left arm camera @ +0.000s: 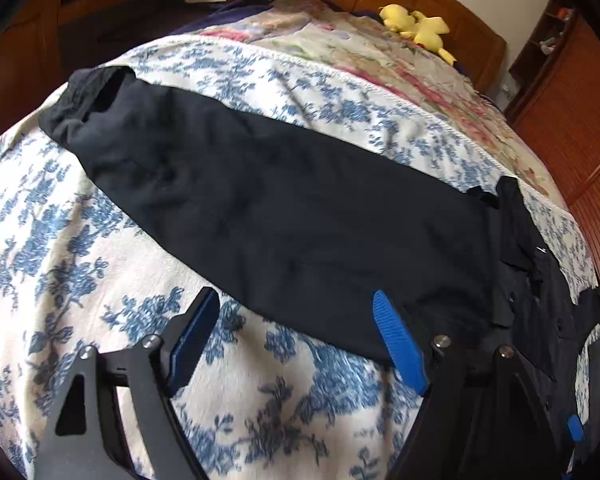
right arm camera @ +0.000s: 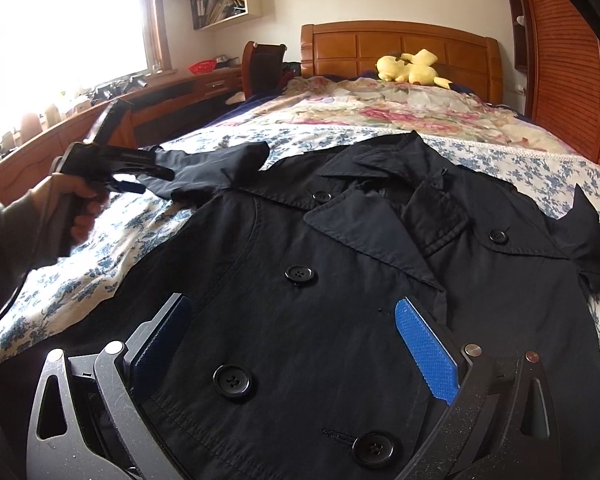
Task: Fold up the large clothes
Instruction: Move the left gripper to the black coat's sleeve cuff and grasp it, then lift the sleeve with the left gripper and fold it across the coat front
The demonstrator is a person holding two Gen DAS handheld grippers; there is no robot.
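Your left tool (left arm camera: 296, 328) hangs spread over the black coat's sleeve (left arm camera: 260, 200), laid straight on the bed (left arm camera: 80, 240) for folding. Your right tool (right arm camera: 300, 344), also spread, hovers above the coat (right arm camera: 340, 280), empty.

A coat (right arm camera: 340, 280) lies front-up on the bed (right arm camera: 540, 168), collar toward the headboard (right arm camera: 400, 46). One sleeve (left arm camera: 260, 200) stretches out flat to the coat's left across the blanket (left arm camera: 60, 280). A plush toy (right arm camera: 410, 66) rests by the headboard. A desk (right arm camera: 160, 96) runs along the bed's left side under the window (right arm camera: 60, 20), a chair (right arm camera: 264, 64) beside it.
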